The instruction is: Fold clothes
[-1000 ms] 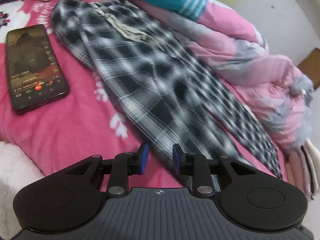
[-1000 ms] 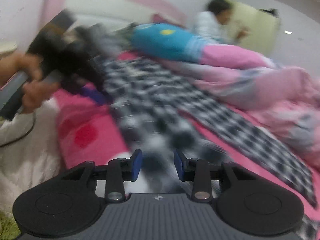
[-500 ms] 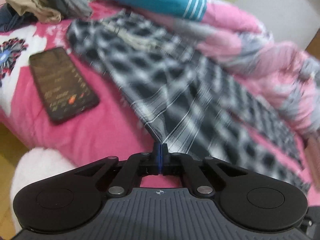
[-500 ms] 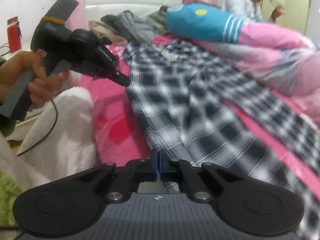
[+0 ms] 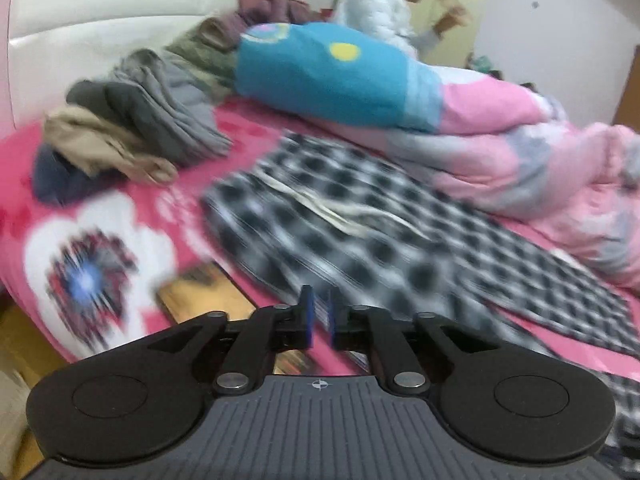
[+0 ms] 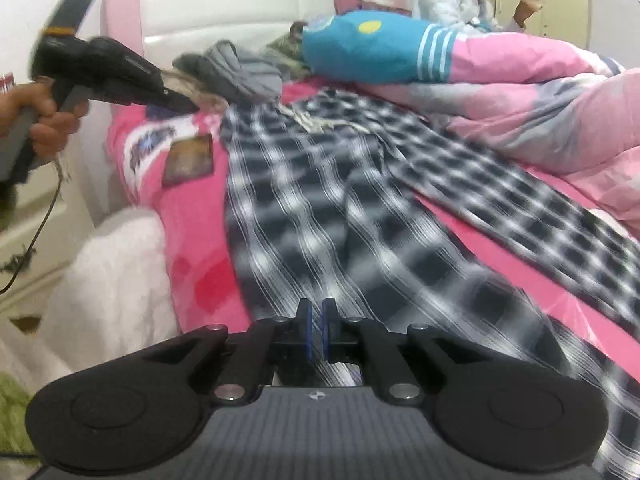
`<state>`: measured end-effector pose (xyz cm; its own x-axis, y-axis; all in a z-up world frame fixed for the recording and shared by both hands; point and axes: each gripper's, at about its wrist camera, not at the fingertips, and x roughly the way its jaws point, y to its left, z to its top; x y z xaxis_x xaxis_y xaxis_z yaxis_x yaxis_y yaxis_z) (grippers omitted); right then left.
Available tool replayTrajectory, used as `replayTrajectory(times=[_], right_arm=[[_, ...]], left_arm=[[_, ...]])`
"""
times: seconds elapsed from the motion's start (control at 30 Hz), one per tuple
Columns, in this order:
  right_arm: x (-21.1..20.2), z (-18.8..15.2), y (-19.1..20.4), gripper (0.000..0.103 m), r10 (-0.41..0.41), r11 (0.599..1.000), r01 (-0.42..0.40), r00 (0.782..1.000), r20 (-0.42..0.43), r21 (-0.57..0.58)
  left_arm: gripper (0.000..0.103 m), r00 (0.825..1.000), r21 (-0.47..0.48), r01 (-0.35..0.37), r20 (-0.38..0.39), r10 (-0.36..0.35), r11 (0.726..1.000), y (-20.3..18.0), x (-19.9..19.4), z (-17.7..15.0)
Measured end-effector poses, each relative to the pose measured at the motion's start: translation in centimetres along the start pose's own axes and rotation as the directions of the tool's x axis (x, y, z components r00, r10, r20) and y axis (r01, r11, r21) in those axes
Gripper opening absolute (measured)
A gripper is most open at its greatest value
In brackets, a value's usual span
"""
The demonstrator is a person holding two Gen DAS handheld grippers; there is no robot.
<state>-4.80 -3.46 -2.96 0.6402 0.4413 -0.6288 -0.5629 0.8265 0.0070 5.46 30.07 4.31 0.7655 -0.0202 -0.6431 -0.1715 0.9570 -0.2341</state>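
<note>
Nearest to me, my right gripper (image 6: pixel 316 330) has its fingers drawn almost together on the near edge of the checked trousers (image 6: pixel 340 216); cloth shows in the narrow slit, so I read it as pinching fabric. My left gripper (image 5: pixel 319 316) shows a slightly wider slit with checked cloth behind it (whether it pinches the cloth or stands just clear of it, I cannot tell).

The trousers lie spread on the pink bedsheet (image 5: pixel 160 208), legs splayed apart toward me, waistband and pale drawstring (image 5: pixel 332 210) at the far end. I judge the fabric light, thin and limp: it will sag and slide, so hold at hems or the waistband, not mid-panel.

A phone (image 6: pixel 188 160) lies just beside the trousers. Beyond it lies a heap of clothes (image 5: pixel 132 136), and a rolled quilt (image 6: pixel 500 80) lies along the far edge.
</note>
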Motion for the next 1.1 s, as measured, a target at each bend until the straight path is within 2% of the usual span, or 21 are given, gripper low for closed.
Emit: replayTrajectory(times=[0.03, 0.07, 0.13, 0.23, 0.33, 0.57, 0.67, 0.8, 0.93, 0.97, 1.0, 1.07, 1.1], right_arm=[[0.1, 0.3, 0.2, 0.005, 0.008, 1.0, -0.008, 1.0, 0.01, -0.002], [0.3, 0.5, 0.6, 0.005, 0.019, 1.0, -0.018, 1.0, 0.019, -0.011], [0.7, 1.1, 1.5, 0.007, 0.031, 0.998, -0.029, 0.999, 0.04, -0.048], [1.9, 1.9, 3.2, 0.025, 0.048, 0.993, -0.041, 0.997, 0.053, -0.113], [3.2, 2.4, 4.6, 0.026, 0.066, 0.985, -0.057, 0.997, 0.048, -0.165], [5.5, 3.2, 6.2, 0.026, 0.086, 0.975, -0.074, 0.995, 0.046, -0.209], [5.9, 3.2, 7.2, 0.026, 0.085, 0.961, -0.066, 0.995, 0.059, -0.268], [6.6, 3.0, 8.9, 0.024, 0.065, 0.924, -0.03, 0.995, 0.079, -0.382], [8.3, 3.1, 9.4, 0.02, 0.035, 0.906, -0.004, 0.997, 0.067, -0.423], [8.8, 3.0, 9.4, 0.015, 0.018, 0.903, 0.01, 0.998, 0.061, -0.43], [9.4, 3.0, 9.3, 0.011, 0.001, 0.901, 0.022, 0.999, 0.053, -0.433], [9.9, 3.2, 8.8, 0.002, -0.023, 0.908, 0.039, 0.999, 0.042, -0.418], [9.6, 3.4, 8.3, 0.001, -0.019, 0.919, 0.038, 0.998, 0.052, -0.393]], left_arm=[[0.03, 1.0, 0.004, -0.016, -0.015, 0.016, 1.0, 0.8, 0.9, 1.2], [0.033, 0.999, 0.009, -0.032, -0.029, 0.032, 0.999, 1.6, 1.8, 2.3], [0.034, 0.994, -0.012, -0.041, -0.102, 0.04, 0.999, 3.5, 4.6, 4.2], [0.034, 0.979, -0.047, -0.078, -0.195, 0.068, 0.996, 6.2, 8.6, 6.5], [0.034, 0.968, -0.105, -0.078, -0.247, 0.05, 0.991, 8.0, 11.4, 8.2], [0.033, 0.959, -0.104, -0.029, -0.284, -0.002, 0.994, 8.4, 13.8, 8.6], [0.033, 0.959, -0.124, -0.003, -0.281, -0.032, 0.992, 8.5, 14.2, 8.6], [0.033, 0.96, -0.145, 0.034, -0.27, -0.073, 0.989, 8.4, 13.9, 8.8], [0.033, 0.958, -0.134, 0.013, -0.284, -0.051, 0.991, 8.2, 14.8, 8.5], [0.033, 0.958, -0.137, 0.014, -0.282, -0.053, 0.991, 8.2, 15.0, 8.4], [0.027, 0.959, -0.139, 0.016, -0.279, -0.054, 0.99, 8.2, 15.2, 8.3], [0.014, 0.961, -0.13, 0.02, -0.272, -0.055, 0.991, 8.0, 15.2, 8.4], [0.004, 0.962, -0.118, 0.022, -0.267, -0.053, 0.993, 7.9, 15.0, 8.5]])
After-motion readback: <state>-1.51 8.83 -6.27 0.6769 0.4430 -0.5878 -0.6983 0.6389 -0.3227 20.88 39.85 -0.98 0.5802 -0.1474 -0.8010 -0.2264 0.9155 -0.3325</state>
